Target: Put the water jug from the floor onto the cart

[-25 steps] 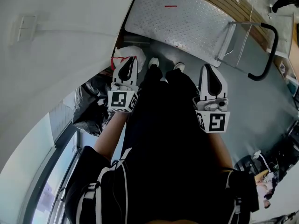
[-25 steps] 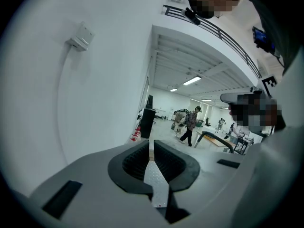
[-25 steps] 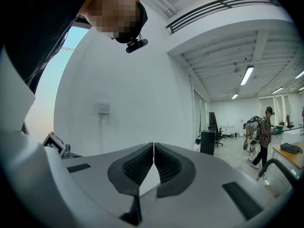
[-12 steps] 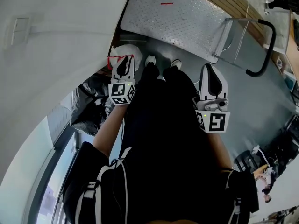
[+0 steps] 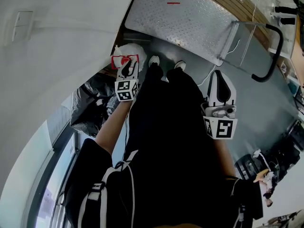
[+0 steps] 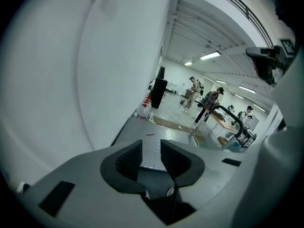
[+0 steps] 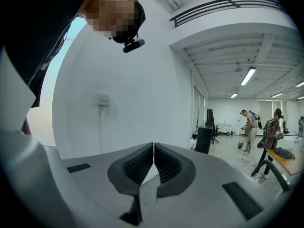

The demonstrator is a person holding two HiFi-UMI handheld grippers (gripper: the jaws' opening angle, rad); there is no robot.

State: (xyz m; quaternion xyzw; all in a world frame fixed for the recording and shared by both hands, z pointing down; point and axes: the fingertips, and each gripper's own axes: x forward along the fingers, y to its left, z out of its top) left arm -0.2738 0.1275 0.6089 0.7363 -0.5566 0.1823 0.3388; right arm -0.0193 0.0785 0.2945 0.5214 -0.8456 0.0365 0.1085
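The water jug (image 5: pixel 129 52), pale with a red handle (image 5: pixel 122 59), stands on the grey floor by the white wall, just short of the cart's near edge. My left gripper (image 5: pixel 127 66) hangs right over that handle and points down at it. Its jaws have just been opening and stand apart in the left gripper view (image 6: pixel 151 156), with nothing between them; the jug is hidden there. The cart's diamond-plate deck (image 5: pixel 190 18) lies beyond, its black handle (image 5: pixel 275 46) at the right. My right gripper (image 5: pixel 220 80) is held beside the person's leg, jaws shut and empty (image 7: pixel 153 152).
Black bags (image 5: pixel 92 103) lie on the floor left of the person's legs, against the curved white wall (image 5: pixel 57 56). The person's shoes (image 5: pixel 166 63) stand between jug and cart. Several people (image 6: pixel 209 103) and desks are far off down the room.
The left gripper has dropped toward the jug's red handle and now looks smaller and farther off. The right gripper has kept still.
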